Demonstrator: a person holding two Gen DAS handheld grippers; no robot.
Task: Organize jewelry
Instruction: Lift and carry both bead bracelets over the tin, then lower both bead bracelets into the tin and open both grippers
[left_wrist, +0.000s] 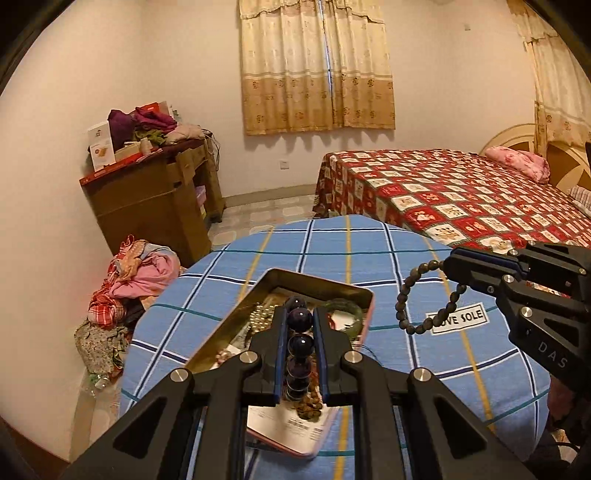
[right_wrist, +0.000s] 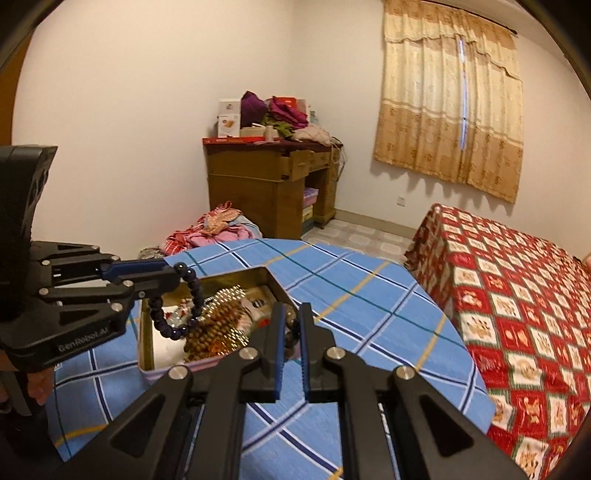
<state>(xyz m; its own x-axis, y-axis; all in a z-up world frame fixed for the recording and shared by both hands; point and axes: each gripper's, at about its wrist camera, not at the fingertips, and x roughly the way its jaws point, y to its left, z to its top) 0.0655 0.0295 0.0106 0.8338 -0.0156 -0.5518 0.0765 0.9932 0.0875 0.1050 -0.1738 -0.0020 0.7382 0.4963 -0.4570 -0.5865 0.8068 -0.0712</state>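
— Where do we look from?
— From each set of tongs, close above the counter (left_wrist: 369, 251), facing the far wall.
— What do we share?
— The tin (left_wrist: 317, 286) (right_wrist: 218, 280), desk (left_wrist: 147, 199) (right_wrist: 273, 184), curtain (left_wrist: 317, 66) (right_wrist: 450, 96) and bed (left_wrist: 461, 192) (right_wrist: 517, 295).

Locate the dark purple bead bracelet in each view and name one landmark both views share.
Left wrist view: dark purple bead bracelet at bottom centre, gripped in the left gripper.
Right wrist view: the bracelet hangs at left from the left gripper, over the tin.
Shared landmark: the open tin on the blue plaid cloth.
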